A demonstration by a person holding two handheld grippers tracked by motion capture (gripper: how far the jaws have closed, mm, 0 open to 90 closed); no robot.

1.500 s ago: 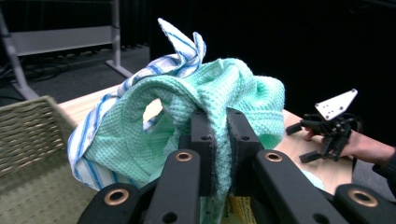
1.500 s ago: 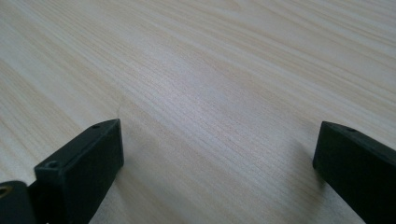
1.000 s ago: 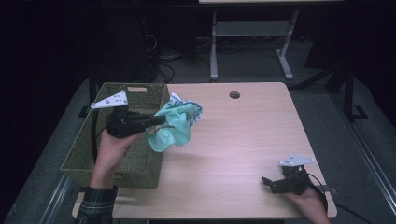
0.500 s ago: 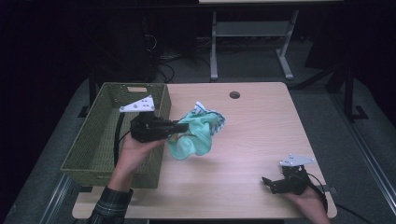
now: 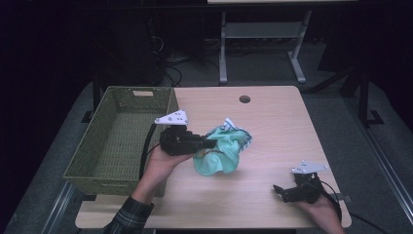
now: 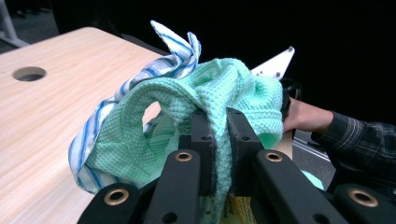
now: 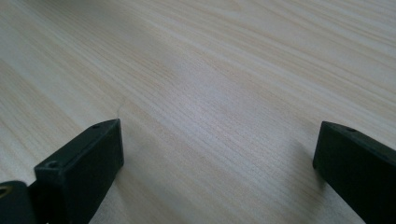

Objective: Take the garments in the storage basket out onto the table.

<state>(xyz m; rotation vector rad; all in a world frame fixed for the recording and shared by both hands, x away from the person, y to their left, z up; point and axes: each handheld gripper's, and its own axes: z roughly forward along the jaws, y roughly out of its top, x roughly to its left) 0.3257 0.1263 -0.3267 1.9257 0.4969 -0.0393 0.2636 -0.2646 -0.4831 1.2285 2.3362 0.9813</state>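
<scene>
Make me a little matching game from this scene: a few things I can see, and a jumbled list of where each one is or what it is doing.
Things:
1. left gripper
2. right gripper
3. green woven basket
4. round hole

States:
A. sits at the table's left edge
B. clamped on the mint green cloth
C. jaws apart above bare wood
D. in the tabletop near its far edge

Pairs: 1-B, 2-C, 3-A, 4-D

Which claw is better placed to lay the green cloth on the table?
Left. The left claw is already shut on the green cloth, holding it over the table. The right claw rests open near the front edge, apart from it.
</scene>
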